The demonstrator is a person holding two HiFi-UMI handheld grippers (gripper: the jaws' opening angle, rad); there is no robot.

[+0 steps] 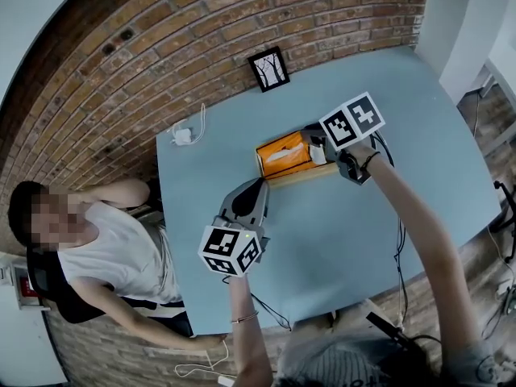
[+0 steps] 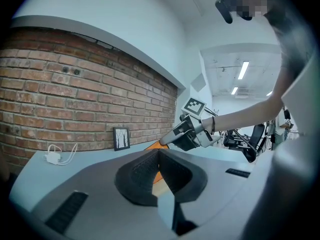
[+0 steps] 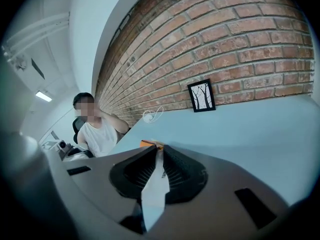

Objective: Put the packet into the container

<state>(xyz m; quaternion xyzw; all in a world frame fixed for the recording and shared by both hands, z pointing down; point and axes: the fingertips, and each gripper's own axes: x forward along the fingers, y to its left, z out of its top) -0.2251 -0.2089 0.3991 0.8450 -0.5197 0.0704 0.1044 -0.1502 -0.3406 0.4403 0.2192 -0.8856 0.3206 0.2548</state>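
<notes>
Packet is lying lengthwise in the container, its long axis pointing toward my right tool, which is pinching what looks like its white end. I am holding my left tool closed and empty just beside the container's near edge. Picture frame and charger are sitting well apart on the surface, blocking nothing.

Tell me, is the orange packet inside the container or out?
Inside, it seems: the orange packet lies within the container, its wooden rim showing alongside.
</notes>
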